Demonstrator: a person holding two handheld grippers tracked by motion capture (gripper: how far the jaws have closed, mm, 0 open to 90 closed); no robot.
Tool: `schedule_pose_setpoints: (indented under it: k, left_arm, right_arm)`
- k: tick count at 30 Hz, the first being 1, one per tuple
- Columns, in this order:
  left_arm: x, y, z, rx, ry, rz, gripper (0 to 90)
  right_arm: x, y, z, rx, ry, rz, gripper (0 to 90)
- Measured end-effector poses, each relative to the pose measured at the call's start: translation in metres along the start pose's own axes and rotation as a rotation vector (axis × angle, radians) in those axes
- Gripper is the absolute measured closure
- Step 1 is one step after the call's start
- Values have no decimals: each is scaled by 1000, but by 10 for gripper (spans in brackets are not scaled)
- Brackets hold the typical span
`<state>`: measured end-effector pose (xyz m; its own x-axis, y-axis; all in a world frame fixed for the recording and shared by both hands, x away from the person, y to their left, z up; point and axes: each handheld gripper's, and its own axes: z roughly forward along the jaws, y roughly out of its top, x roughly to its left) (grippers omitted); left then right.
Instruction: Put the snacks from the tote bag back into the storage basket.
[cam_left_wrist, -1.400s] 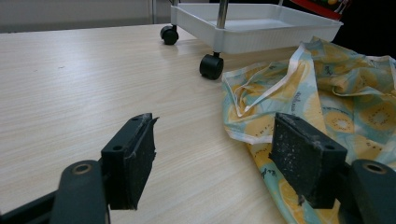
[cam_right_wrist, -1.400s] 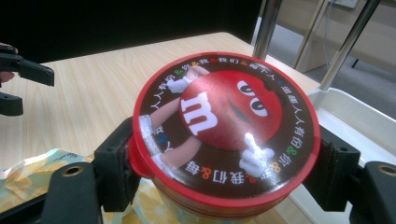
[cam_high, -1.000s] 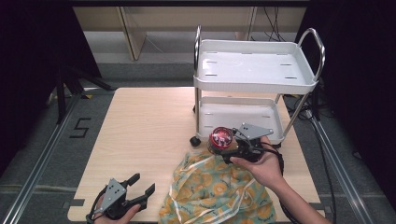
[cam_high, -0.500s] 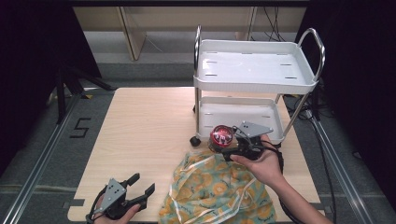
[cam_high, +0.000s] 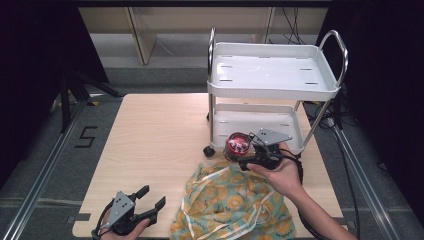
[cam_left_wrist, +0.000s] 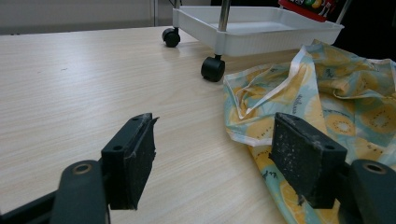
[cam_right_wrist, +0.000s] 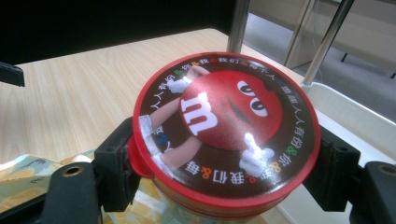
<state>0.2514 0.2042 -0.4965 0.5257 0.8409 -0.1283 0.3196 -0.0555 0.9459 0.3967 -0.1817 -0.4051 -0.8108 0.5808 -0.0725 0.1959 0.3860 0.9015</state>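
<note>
Red tin (cam_high: 237, 145) sits clamped in the right claw (cam_high: 245, 152), just right of centre in the high view, held above the near edge of the cart's (cam_high: 272, 85) lower shelf (cam_high: 260, 122) and over the upper edge of the yellow-and-teal cloth (cam_high: 232, 207). Against the frames from a second and half a second ago, very little has shifted: the tin hangs at nearly the same spot in front of the cart, and the right hand (cam_high: 280, 172) has barely moved. In the right claw view the tin's printed lid (cam_right_wrist: 226, 123) fills the middle of the frame, both black jaws pressed against its sides, with the white shelf rim (cam_right_wrist: 348, 109) at the right and the cart's metal posts at the top. So the grip looks firm, and the pause reads as a lining-up before the tin goes onto the lower shelf, judging by how near that shelf lies; the top shelf stays bare. The left claw (cam_high: 150, 202) rests at the lower left of the high view, jaws spread wide and holding nothing, and it has not stirred across the three moments. Its own view shows the bench (cam_left_wrist: 93, 84) between the two parted pads, the cloth's edge at the right and a cart wheel (cam_left_wrist: 212, 69) near the top centre. With the cloth loose on the bench below the tin, the next move probably needs only a short forward reach; the shelf rim and the post beside it are what the tin could knock.
</note>
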Motion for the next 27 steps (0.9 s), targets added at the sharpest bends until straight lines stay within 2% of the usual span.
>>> schedule_pose_setpoints:
  k: [6, 9, 10, 15, 19, 23, 24, 27]
  left_arm:
    - [0, 0, 0, 1, 1, 0, 298]
    - [0, 0, 0, 0, 1, 0, 298]
    - [0, 0, 0, 0, 1, 0, 298]
    - [0, 0, 0, -4, -1, 0, 298]
    - [0, 0, 0, -7, -2, 0, 298]
    - [0, 0, 0, 1, 2, 1, 298]
    - [0, 0, 0, -1, 1, 1, 298]
    - [0, 0, 0, -6, -1, 0, 298]
  right_arm:
    - [-1, 0, 1, 9, 12, 12, 263]
    - [-1, 1, 0, 3, -8, 8, 263]
    - [-3, 2, 0, 0, -14, -9, 263]
    - [-3, 2, 2, 2, -5, 4, 262]
    - [-4, 3, 2, -3, -7, -7, 262]
    - [-5, 4, 3, 12, -3, 9, 263]
    - [-5, 4, 2, 5, -17, 5, 262]
    - [-7, 4, 4, 1, -15, -1, 262]
